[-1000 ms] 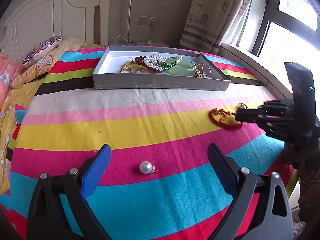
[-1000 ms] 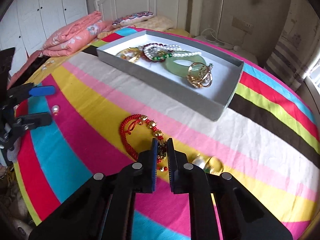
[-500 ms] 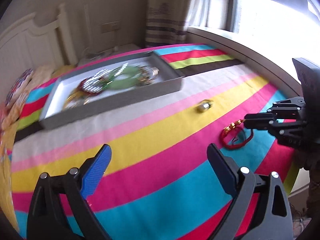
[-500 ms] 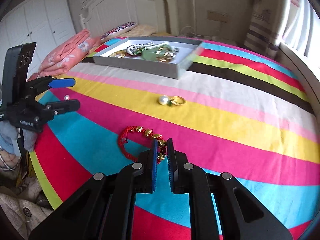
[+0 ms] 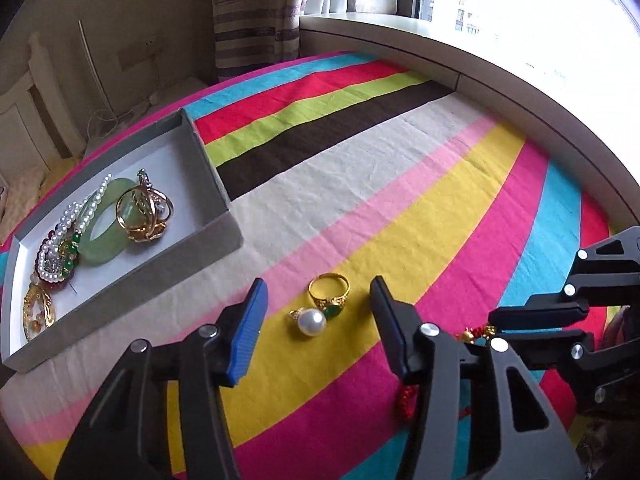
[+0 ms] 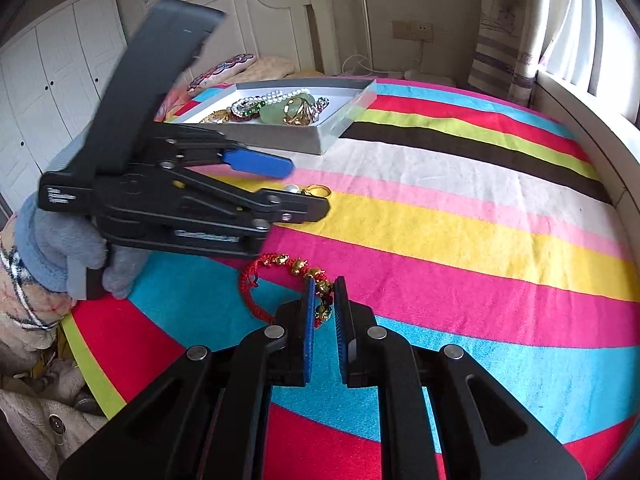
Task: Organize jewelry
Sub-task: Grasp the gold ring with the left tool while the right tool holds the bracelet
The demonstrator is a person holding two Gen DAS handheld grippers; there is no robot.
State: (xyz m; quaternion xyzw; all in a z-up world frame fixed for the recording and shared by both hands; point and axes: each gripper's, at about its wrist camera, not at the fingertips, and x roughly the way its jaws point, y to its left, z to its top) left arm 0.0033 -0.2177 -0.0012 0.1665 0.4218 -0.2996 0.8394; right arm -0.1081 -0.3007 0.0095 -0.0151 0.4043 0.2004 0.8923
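A gold ring with a green stone point(image 5: 329, 294) and a white pearl point(image 5: 311, 322) lie together on the striped bedspread. My left gripper point(image 5: 318, 320) is open, its fingers on either side of them; it also shows in the right wrist view point(image 6: 308, 188). My right gripper point(image 6: 323, 306) is shut on a red cord bracelet with gold beads point(image 6: 280, 276), which trails on the bed. In the left wrist view the right gripper point(image 5: 496, 326) is at the right with the bracelet's beads point(image 5: 474, 334) at its tips. A grey tray point(image 5: 192, 256) holds several jewelry pieces.
The tray point(image 6: 332, 128) holds a green bangle point(image 5: 106, 236), a pearl necklace point(image 5: 64, 236) and gold rings point(image 5: 144, 216). A window sill point(image 5: 480, 76) borders the bed's far side. A headboard point(image 6: 256, 24), pillows and white wardrobe doors point(image 6: 48, 92) stand behind.
My left gripper has swung from the lone pearl across the bed to the ring and pearl, now straddling them. My right gripper has drawn the bracelet toward the bed's edge, still shut.
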